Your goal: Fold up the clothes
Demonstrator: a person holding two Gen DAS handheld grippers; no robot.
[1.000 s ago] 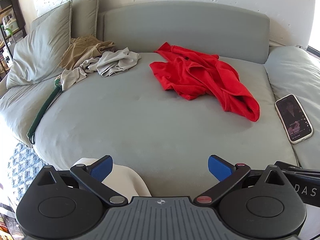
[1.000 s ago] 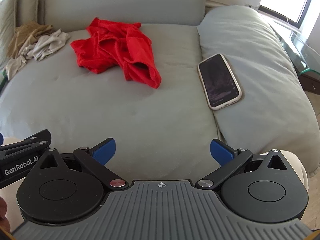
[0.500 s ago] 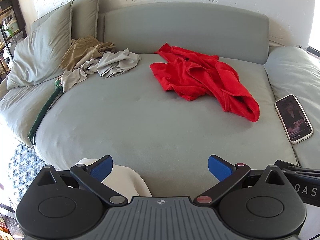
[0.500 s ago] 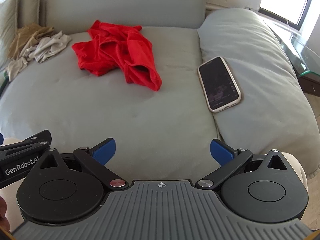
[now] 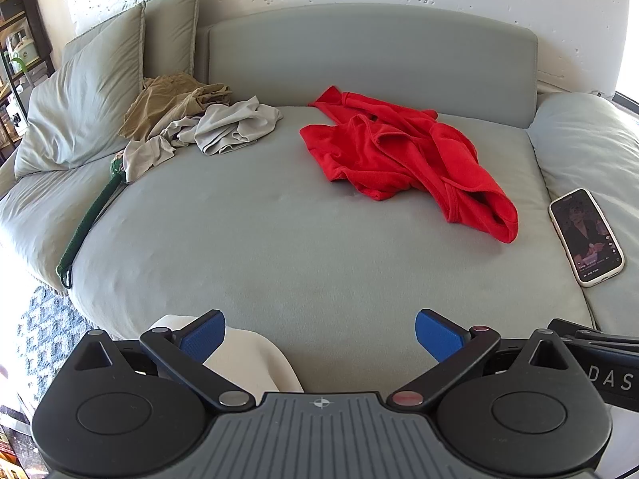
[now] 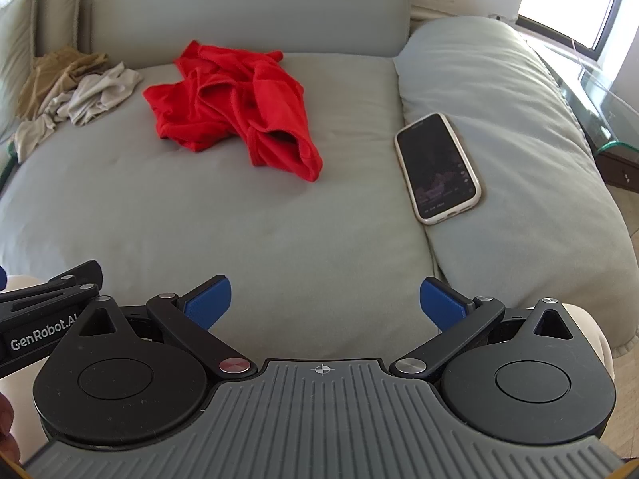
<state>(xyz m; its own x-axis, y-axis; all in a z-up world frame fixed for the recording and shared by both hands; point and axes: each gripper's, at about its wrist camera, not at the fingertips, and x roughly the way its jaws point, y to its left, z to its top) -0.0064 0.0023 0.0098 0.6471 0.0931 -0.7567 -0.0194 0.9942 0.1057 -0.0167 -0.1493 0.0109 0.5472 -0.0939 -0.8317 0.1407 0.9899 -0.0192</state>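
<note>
Nearest the cameras, the left claw [image 5: 319, 333] hangs over the front edge of the grey sofa seat [image 5: 279, 247] with its blue pads spread wide and nothing between them; the right claw [image 6: 324, 303] is likewise wide and empty, just beside it. Farther in, a phone [image 6: 438, 167] lies face up with its screen lit on the rounded cushion [image 6: 519, 127] at the right. Beyond the bare middle of the seat, the crumpled red garment [image 5: 403, 159] lies near the backrest, well apart from both claws. At the far left, a beige and tan clothes pile [image 5: 191, 123] sits against the pillows [image 5: 80, 103]; a green strap [image 5: 88, 219] runs along the seat's left edge.
</note>
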